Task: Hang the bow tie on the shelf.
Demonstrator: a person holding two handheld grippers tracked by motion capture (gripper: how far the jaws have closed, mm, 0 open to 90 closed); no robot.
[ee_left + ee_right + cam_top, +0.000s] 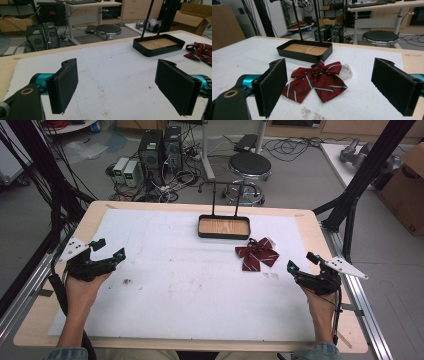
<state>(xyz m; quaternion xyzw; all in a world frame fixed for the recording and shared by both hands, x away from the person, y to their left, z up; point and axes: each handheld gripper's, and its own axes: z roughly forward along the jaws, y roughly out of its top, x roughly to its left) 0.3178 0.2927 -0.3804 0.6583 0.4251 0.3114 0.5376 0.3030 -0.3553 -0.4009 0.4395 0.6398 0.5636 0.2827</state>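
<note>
Lying flat beside tray point(223, 236), bow tie point(257, 253); both hand-held grippers wide open, empty.

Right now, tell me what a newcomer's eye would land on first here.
The dark red striped bow tie on the white mat, lying just in front of the black tray with its wooden floor and tall wire handle. Then the two open grippers, the left gripper and the right gripper, at the mat's side edges.

left gripper point(109, 249) jaws apart | right gripper point(301, 262) jaws apart | bow tie point(257, 253) beside tray point(224, 234)
</note>
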